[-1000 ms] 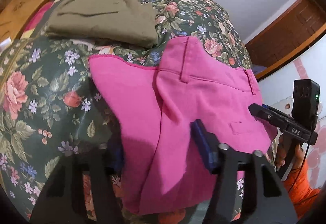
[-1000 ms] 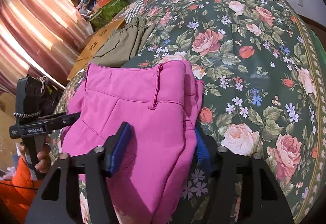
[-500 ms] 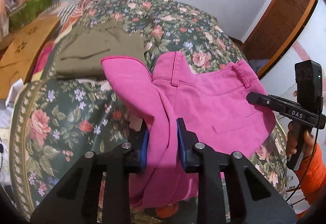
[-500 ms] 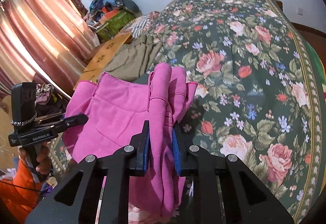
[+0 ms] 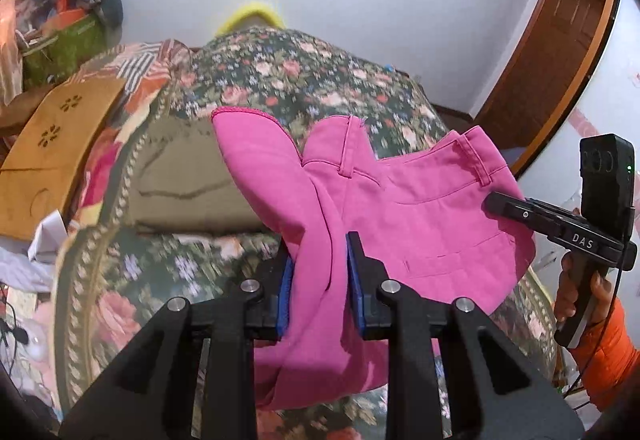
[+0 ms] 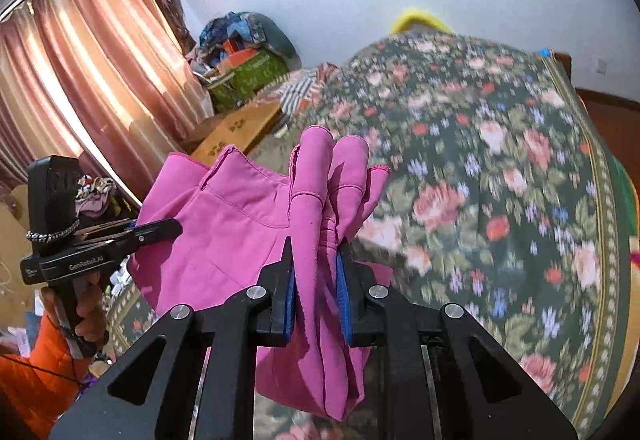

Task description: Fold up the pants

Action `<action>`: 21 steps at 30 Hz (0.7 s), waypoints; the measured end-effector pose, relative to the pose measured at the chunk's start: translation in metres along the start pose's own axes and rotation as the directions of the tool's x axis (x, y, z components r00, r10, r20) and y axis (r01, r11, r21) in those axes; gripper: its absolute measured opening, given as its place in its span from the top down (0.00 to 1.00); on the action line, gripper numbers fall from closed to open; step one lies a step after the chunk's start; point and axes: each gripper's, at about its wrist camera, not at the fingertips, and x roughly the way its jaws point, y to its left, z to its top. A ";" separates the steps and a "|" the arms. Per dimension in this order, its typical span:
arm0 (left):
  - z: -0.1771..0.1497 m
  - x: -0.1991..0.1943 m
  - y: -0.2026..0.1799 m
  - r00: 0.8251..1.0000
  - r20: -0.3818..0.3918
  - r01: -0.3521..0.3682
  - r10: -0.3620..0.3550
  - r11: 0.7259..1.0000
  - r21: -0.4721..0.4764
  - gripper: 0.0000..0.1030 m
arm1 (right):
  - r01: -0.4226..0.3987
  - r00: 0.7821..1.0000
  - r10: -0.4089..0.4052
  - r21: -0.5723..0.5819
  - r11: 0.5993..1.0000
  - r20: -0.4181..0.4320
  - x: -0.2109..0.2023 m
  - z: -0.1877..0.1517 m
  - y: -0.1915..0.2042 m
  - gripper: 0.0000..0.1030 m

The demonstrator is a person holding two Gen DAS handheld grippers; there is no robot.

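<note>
Both grippers are clamping the bright pink cotton pants near the waistband, lifting it above the dark floral bedspread. Left gripper is pinching a thick bunch w/ pads closed on fabric; right gripper is doing the same on stacked layers. Risk: layers are bunching unevenly, so one ply may be slipping out, or the hanging legs dragging & skewing the fold. Pants are looking creased, doubled over, belt loops showing.

Matt pink cloth pants; printed floral bedspread.
</note>
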 end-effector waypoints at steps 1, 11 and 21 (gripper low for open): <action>0.004 0.000 0.003 1.000 0.005 -0.003 0.003 1.000 0.002 0.77 | -0.001 1.000 0.001 -0.010 1.000 0.007 0.001 0.005 0.002 0.85; 0.050 0.014 0.062 0.998 0.047 -0.028 0.028 1.000 -0.002 0.77 | -0.019 0.999 0.022 -0.093 0.996 0.033 0.051 0.056 0.024 0.85; 0.085 0.050 0.138 0.997 0.032 -0.074 0.075 0.997 -0.038 0.77 | -0.044 0.999 0.046 -0.120 0.992 0.010 0.124 0.090 0.040 0.85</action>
